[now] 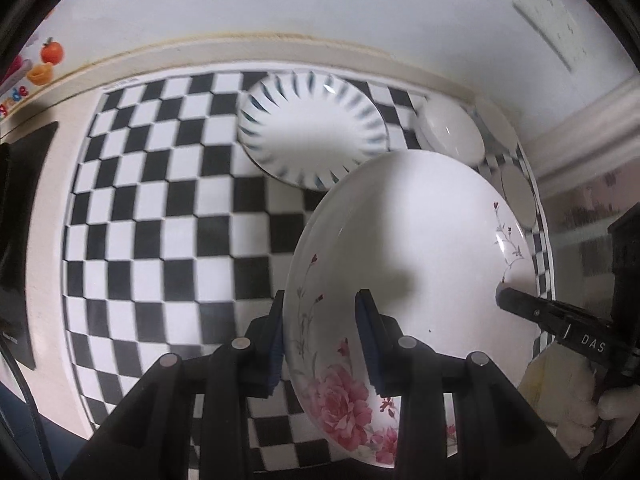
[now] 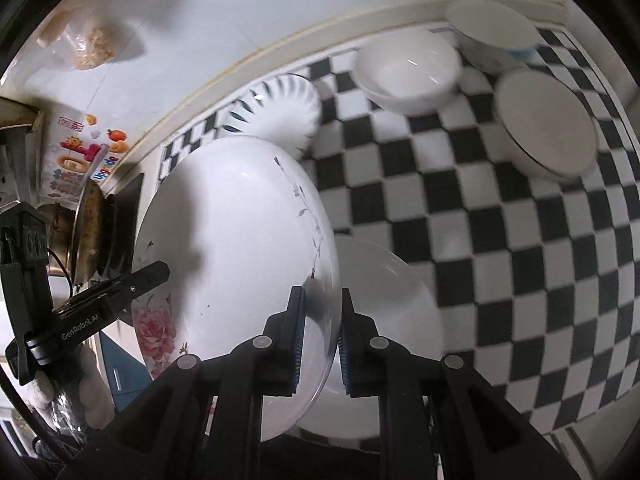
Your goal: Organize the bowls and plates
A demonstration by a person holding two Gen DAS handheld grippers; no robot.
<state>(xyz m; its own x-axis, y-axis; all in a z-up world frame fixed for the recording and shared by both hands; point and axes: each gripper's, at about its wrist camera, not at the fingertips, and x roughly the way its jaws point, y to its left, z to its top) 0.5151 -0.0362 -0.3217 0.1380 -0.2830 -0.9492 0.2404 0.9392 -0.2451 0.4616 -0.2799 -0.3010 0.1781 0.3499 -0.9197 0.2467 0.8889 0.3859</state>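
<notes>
Here both grippers hold the same floral plate (image 1: 404,240) above the checkered mat (image 1: 160,220). The left gripper (image 1: 322,320) is clenched on the plate's near rim, next to the pink flower print: one finger lies outside the rim and the other inside the plate. In the right wrist view, the right gripper (image 2: 322,320) is closed on the opposite rim, beside the thin grey branch print, also with one finger on each side of the rim. In each view the other gripper's finger shows at the far side of the plate. The plate is tilted and does not seem to touch the mat.

Beyond the floral plate, a plate with blue stripes (image 1: 312,128) lies on the mat near the wall (image 1: 320,0). To its right stand a white bowl (image 2: 408,68), a second bowl (image 2: 492,36) by the back edge and a shallow bowl with a dark rim (image 2: 548,124). Another white plate (image 2: 392,308) lies just under the floral plate, partly hidden by it and by the right gripper's fingers. The mat covers most of the counter (image 1: 48,280). A sticker with fruit pictures (image 1: 40,64) is on the wall at the left.
</notes>
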